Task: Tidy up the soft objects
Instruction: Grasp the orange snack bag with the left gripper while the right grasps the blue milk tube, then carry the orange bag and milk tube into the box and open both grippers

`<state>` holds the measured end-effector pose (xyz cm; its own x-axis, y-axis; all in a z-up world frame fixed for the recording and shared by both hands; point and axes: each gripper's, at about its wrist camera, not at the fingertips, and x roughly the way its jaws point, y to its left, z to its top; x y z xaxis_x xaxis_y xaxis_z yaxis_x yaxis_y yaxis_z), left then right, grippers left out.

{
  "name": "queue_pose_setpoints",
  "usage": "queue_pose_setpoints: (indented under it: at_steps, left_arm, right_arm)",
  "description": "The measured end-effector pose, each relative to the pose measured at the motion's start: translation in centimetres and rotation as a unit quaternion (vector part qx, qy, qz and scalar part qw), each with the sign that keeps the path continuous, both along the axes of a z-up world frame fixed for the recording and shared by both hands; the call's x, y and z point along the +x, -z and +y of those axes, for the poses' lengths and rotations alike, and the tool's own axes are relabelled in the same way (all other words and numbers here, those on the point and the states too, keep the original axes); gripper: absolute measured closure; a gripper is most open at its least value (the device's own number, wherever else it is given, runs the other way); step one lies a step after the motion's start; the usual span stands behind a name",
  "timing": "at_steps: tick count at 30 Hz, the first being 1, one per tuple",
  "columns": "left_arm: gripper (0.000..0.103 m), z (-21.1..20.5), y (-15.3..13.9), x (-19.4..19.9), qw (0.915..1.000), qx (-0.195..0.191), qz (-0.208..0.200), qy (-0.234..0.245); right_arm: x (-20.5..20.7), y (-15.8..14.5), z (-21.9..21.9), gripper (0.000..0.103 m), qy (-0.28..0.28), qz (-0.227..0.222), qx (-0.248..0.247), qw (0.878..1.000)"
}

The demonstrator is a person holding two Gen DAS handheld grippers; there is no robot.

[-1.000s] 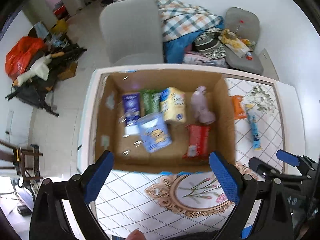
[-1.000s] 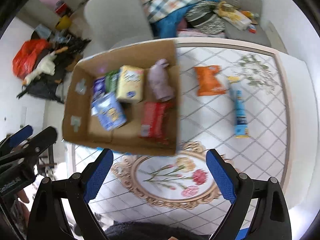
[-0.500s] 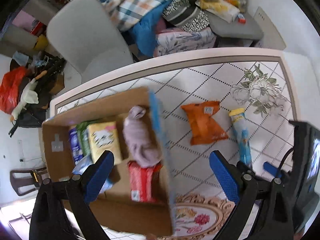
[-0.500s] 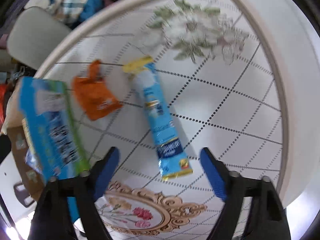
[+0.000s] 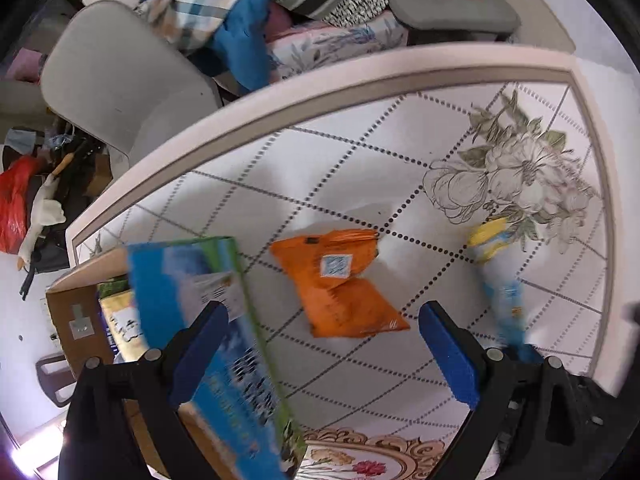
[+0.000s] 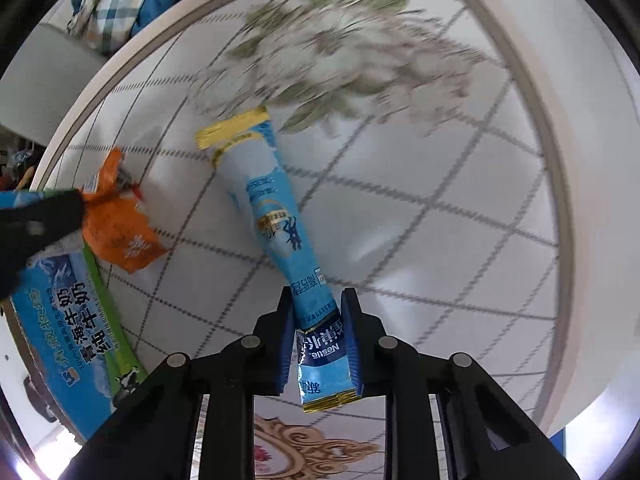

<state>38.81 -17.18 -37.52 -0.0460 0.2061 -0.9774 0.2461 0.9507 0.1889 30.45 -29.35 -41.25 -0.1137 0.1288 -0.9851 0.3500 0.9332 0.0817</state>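
A long light-blue Nestle stick pack point(image 6: 276, 216) lies on the tiled table, and my right gripper point(image 6: 318, 336) is shut on its near end. It also shows blurred in the left wrist view point(image 5: 502, 284). An orange snack pouch point(image 5: 340, 284) lies on the table just ahead of my left gripper point(image 5: 326, 350), which is open and empty above it. The pouch also shows in the right wrist view point(image 6: 120, 224). The cardboard box point(image 5: 76, 320) with a blue and green printed side point(image 5: 208, 344) stands at the left and holds a yellow pack point(image 5: 120, 316).
A grey chair point(image 5: 120, 72) stands behind the table, with a heap of plaid and blue cloth point(image 5: 224, 4) on a seat beyond. The table's far edge point(image 5: 320, 84) curves across the view. A flower print point(image 5: 512, 176) marks the right part.
Both grippers have moved right and down from the box toward the two loose packs. My right gripper has closed on the blue stick pack. My left gripper has come close over the orange pouch.
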Motion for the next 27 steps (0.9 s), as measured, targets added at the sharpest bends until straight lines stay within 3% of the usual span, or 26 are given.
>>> queue_pose_setpoints:
  at_steps: [5,11,14,16,18,20,23,27]
  left_arm:
    - [0.005,-0.8,3.6,0.6,0.9994,0.009,0.031,-0.012]
    - [0.006,-0.1,7.1,1.1,0.9972,-0.004,0.066,-0.035]
    - [0.017,0.6,6.7,1.2,0.9965,-0.037,0.049,-0.056]
    - [0.044,0.5,6.2,1.0,0.9955,-0.062,0.042,-0.057]
    - [0.059,0.2,5.9,0.8,0.9959,-0.064,0.037,-0.052]
    - [0.060,-0.2,5.6,0.3,0.9969,-0.061,0.026,-0.042]
    - [0.061,-0.5,5.2,-0.8,0.9974,-0.064,0.015,-0.031]
    - [0.061,-0.1,3.0,-3.5,0.9954,-0.091,-0.006,-0.029]
  right_arm:
    - [0.0,-0.4,-2.9,0.080,0.008,-0.003,-0.010,1.000]
    - [0.6,0.9,-4.0,0.079,0.015,0.003,0.014,1.000]
    - [0.6,1.7,-4.0,0.076,0.014,0.015,0.018,1.000]
    - [0.8,1.8,-3.8,0.074,0.018,0.013,0.015,1.000]
    - [1.2,1.9,-3.2,0.074,0.011,0.013,0.005,1.000]
    - [1.3,1.8,-2.7,0.075,0.000,0.018,-0.010,1.000]
    - [1.1,1.5,-0.9,0.087,-0.013,0.011,-0.021,1.000]
    - [-0.2,0.5,-0.4,0.090,-0.013,0.004,-0.019,1.000]
